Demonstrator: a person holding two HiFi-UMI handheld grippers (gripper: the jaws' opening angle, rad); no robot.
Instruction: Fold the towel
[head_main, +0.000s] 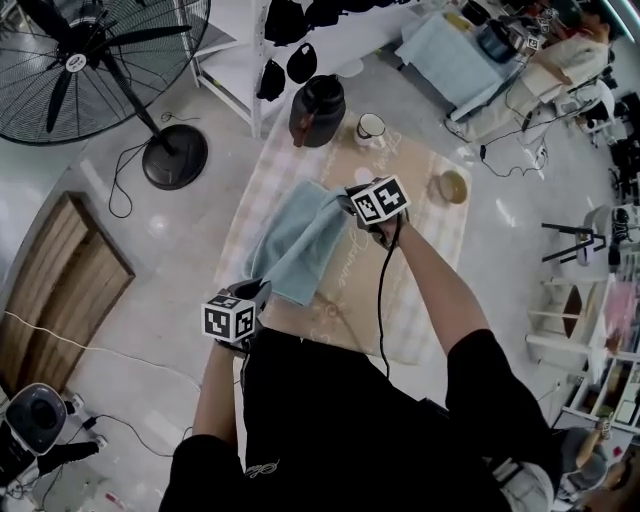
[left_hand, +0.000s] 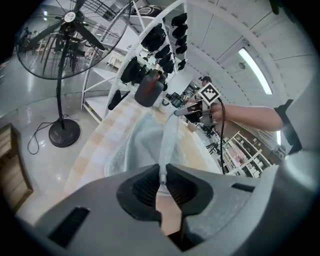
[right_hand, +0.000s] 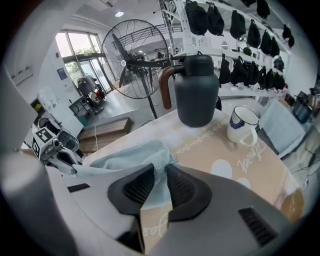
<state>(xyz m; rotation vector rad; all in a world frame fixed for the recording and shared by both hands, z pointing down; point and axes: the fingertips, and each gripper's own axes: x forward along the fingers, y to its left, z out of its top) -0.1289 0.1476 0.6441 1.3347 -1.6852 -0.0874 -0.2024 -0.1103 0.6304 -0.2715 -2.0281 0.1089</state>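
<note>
A light blue towel (head_main: 297, 238) hangs stretched over the beige tablecloth (head_main: 430, 290), lifted at two corners. My left gripper (head_main: 252, 296) is shut on its near corner at the table's front edge; the towel's edge (left_hand: 167, 135) runs from those jaws away toward the other gripper. My right gripper (head_main: 352, 203) is shut on the far corner above the table's middle, with bunched towel (right_hand: 157, 162) pinched between its pads. The right gripper (left_hand: 192, 111) shows in the left gripper view, and the left gripper (right_hand: 62, 152) in the right gripper view.
A dark jug (head_main: 318, 110) and a white mug (head_main: 371, 127) stand at the table's far edge, a small bowl (head_main: 451, 186) at its right. A large standing fan (head_main: 95, 60) is on the floor to the left, a rack with dark items (right_hand: 240, 30) behind.
</note>
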